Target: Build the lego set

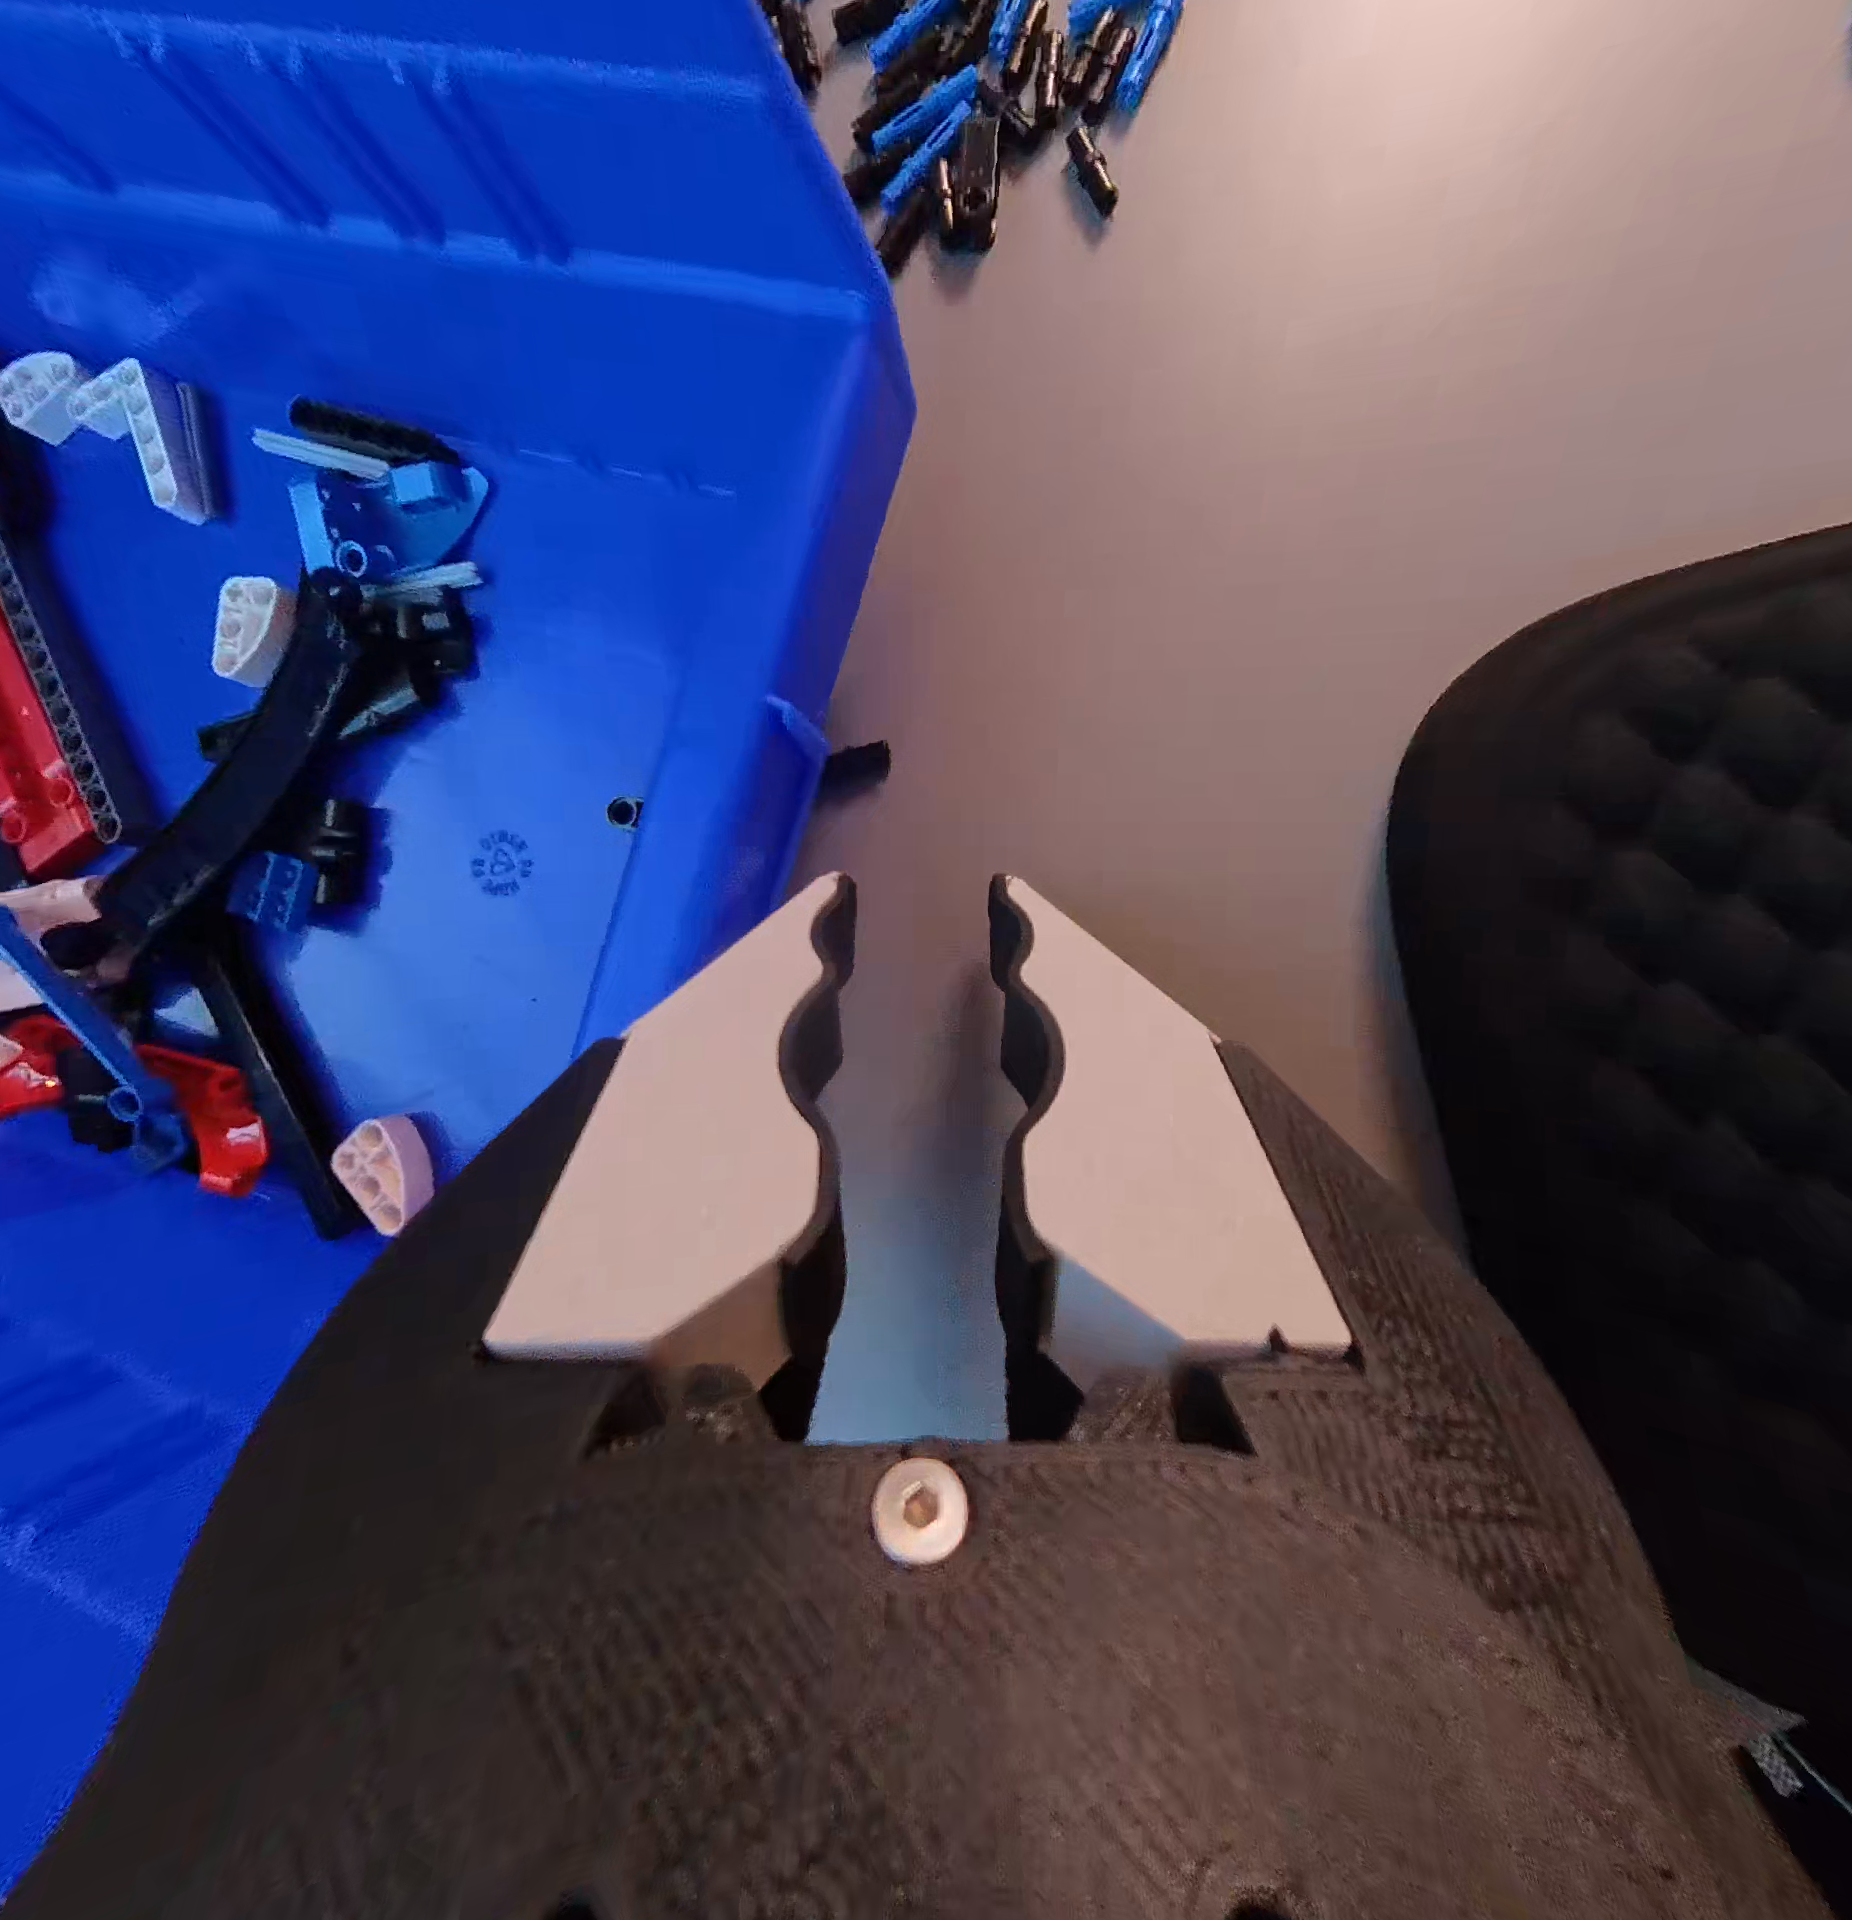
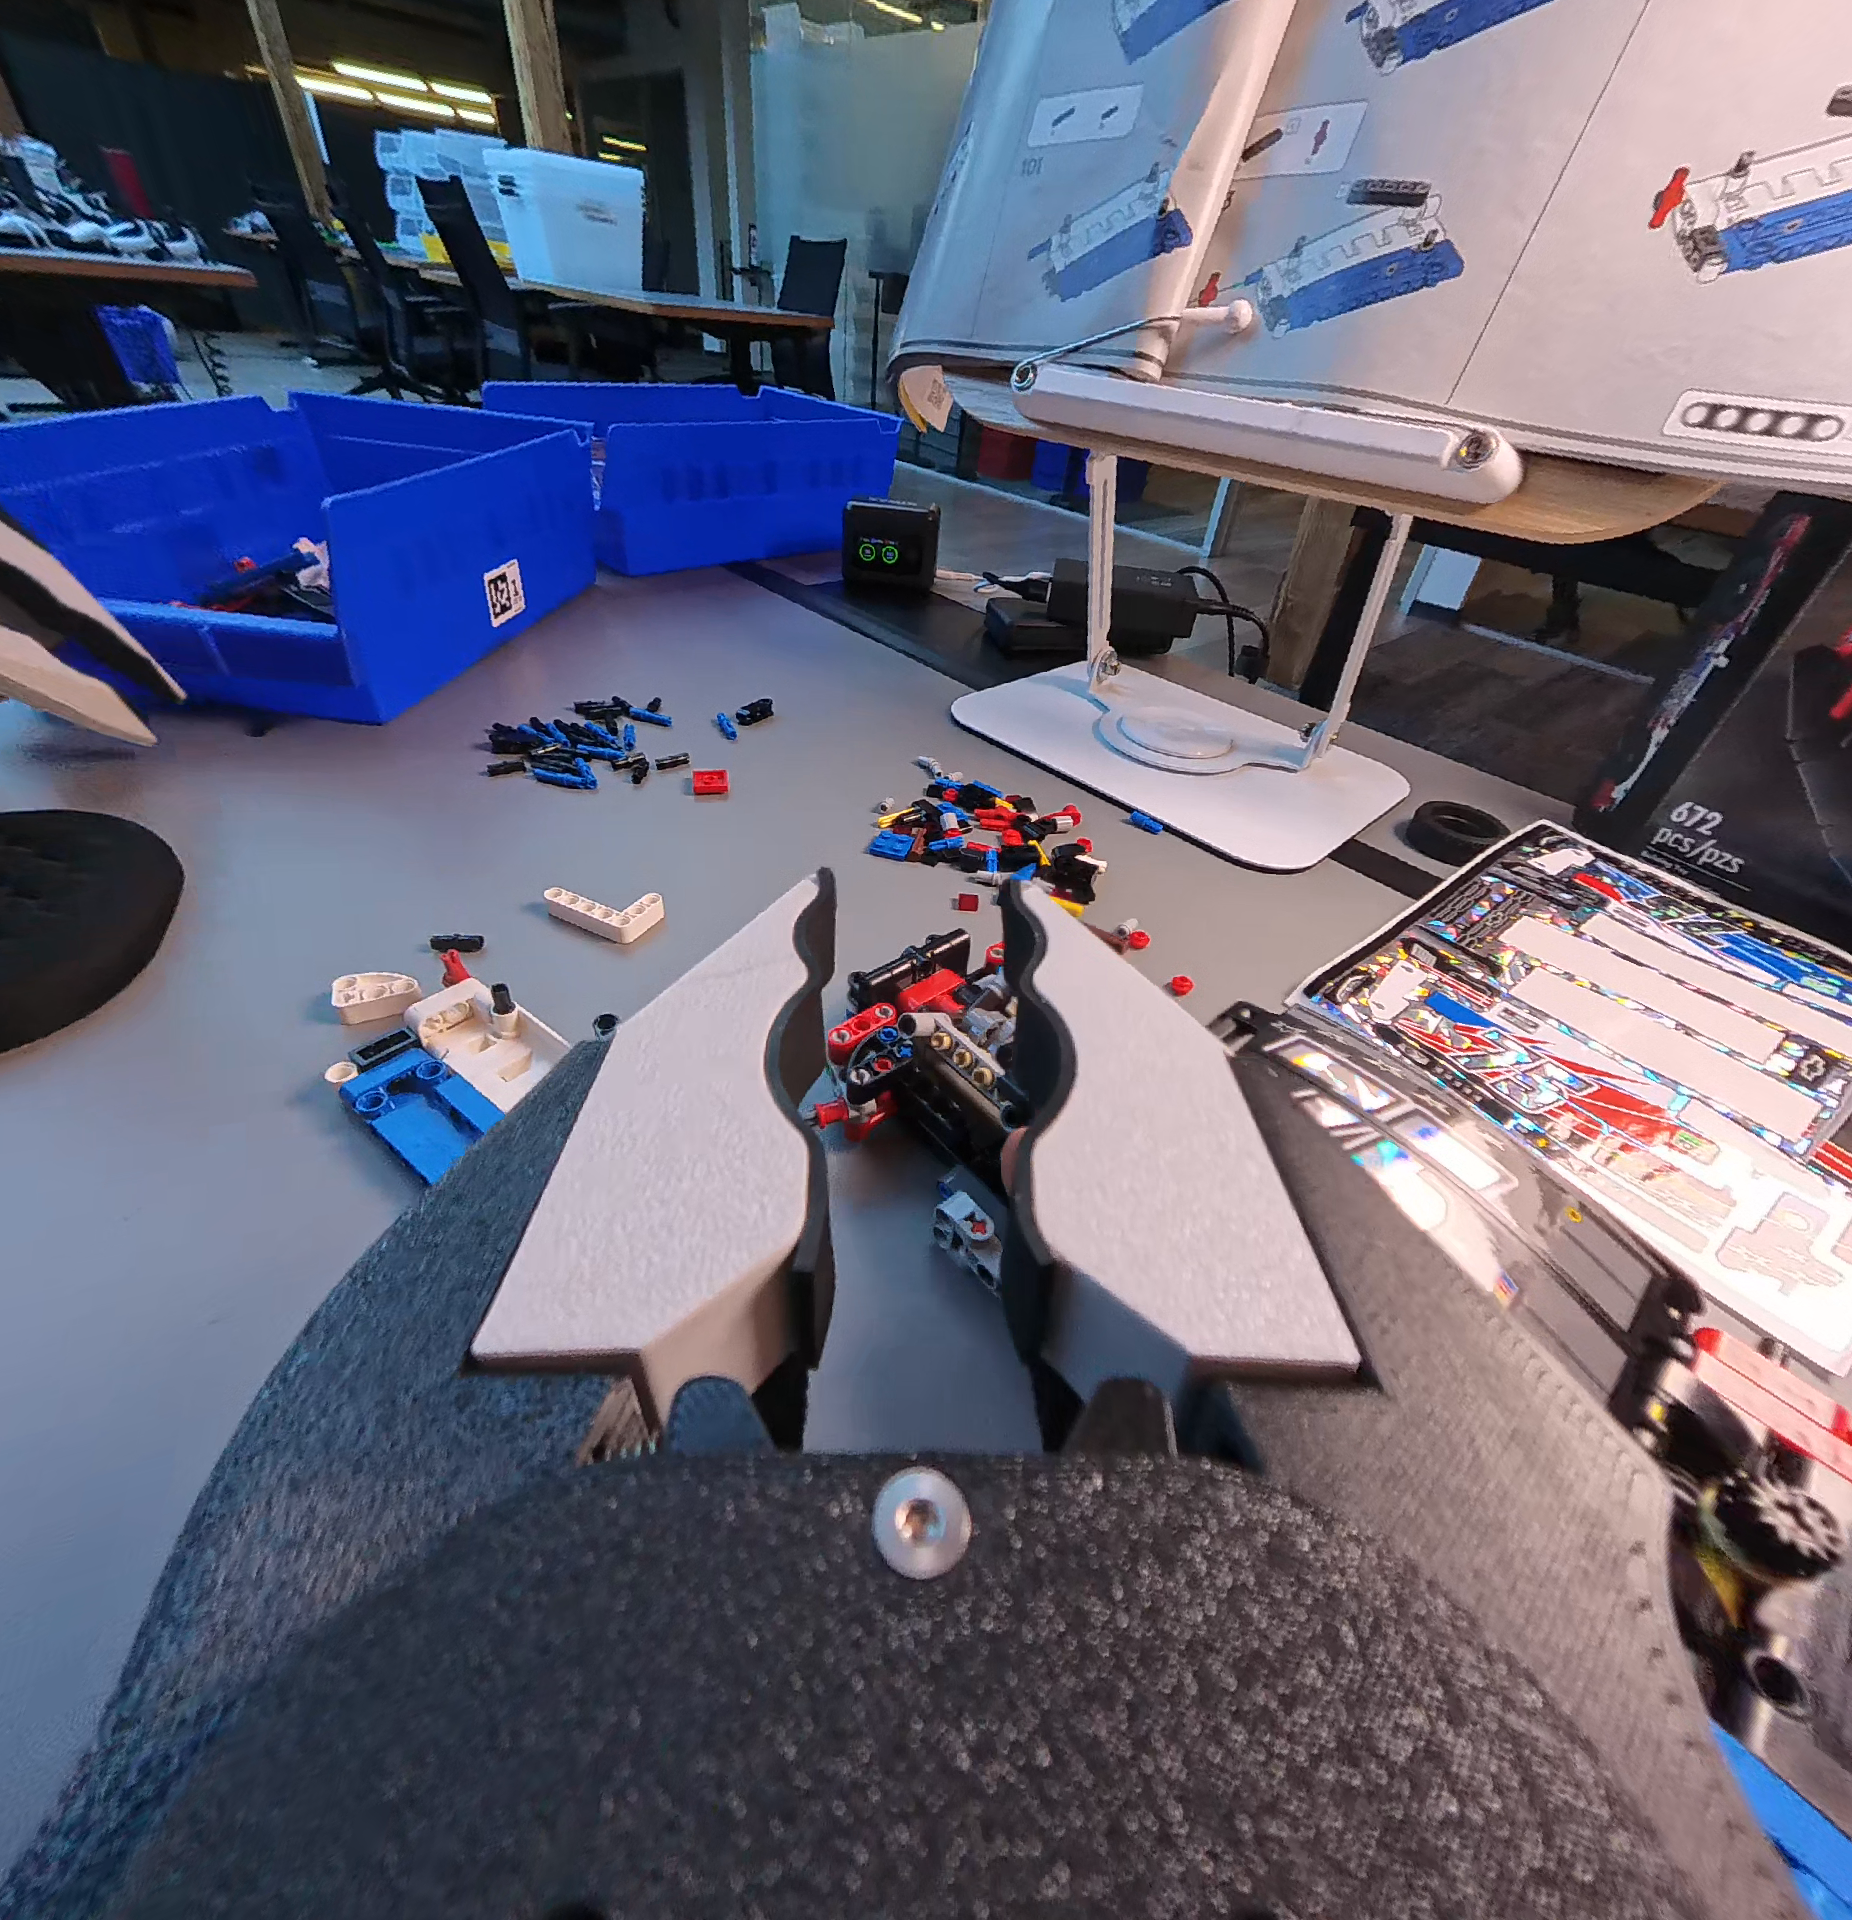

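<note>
My left gripper [image 1: 922,894] is open and empty, low over the grey table [image 1: 1265,468], just right of a blue bin [image 1: 610,343] that holds red, black, white and blue lego parts [image 1: 278,727]. Its tip also shows at the far left of the right wrist view [image 2: 60,665]. My right gripper [image 2: 917,894] is open. A black, red and grey lego sub-assembly [image 2: 922,1049] lies on the table between its fingers; I cannot tell if they touch it. A white and blue sub-assembly [image 2: 444,1060] and a white L-shaped beam [image 2: 605,914] lie to the left.
A pile of blue and black pins [image 2: 579,743] [image 1: 963,114] and a mixed pile of small parts [image 2: 995,831] lie farther off. A black pad [image 1: 1680,1039] sits left. An instruction booklet on a white stand [image 2: 1192,748], a sticker sheet [image 2: 1628,1039], the set's box [image 2: 1784,727] and a part-built model [image 2: 1753,1455] stand right. The left gripper's tips are roughly 40 centimeters from the right gripper's.
</note>
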Tool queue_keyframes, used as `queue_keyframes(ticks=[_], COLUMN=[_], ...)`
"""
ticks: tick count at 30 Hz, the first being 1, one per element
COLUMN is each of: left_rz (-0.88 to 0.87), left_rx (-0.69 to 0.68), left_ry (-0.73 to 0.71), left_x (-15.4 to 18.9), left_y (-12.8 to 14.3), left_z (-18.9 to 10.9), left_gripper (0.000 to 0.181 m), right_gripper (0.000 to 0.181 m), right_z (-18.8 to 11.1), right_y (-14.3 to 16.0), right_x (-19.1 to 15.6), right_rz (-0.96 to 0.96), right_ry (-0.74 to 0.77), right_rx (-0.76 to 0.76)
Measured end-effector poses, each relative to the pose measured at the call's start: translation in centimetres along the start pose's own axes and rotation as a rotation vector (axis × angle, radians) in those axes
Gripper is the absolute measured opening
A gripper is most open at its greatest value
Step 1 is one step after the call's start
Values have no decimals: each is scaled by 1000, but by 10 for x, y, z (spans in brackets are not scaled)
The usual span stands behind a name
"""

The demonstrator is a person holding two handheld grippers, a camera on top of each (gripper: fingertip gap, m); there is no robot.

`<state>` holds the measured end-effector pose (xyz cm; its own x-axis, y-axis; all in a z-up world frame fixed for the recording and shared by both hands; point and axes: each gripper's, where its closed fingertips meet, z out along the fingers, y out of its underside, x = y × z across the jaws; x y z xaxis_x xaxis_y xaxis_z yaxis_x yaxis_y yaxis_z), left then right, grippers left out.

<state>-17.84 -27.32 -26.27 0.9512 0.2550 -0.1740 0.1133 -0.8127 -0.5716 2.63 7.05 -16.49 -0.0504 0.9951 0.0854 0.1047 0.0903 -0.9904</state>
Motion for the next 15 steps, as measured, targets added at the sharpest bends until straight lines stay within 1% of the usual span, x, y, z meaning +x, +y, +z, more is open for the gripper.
queue_keyframes(ticks=[3, 7, 15], left_rz=[-49, -93, -196], left_rx=[57, 98, 151], left_ry=[24, -11, -12], left_x=[3, -3, -5], left_y=[-6, -14, -19], left_z=[9, 20, 25], left_gripper=[26, 28, 21], right_gripper=[30, 29, 29], right_z=[1, 0, 1], right_y=[3, 3, 7], right_x=[-1, 2, 0], right_rz=[-7, 2, 7], right_ry=[-1, 9, 0], right_rx=[-13, -13, -30])
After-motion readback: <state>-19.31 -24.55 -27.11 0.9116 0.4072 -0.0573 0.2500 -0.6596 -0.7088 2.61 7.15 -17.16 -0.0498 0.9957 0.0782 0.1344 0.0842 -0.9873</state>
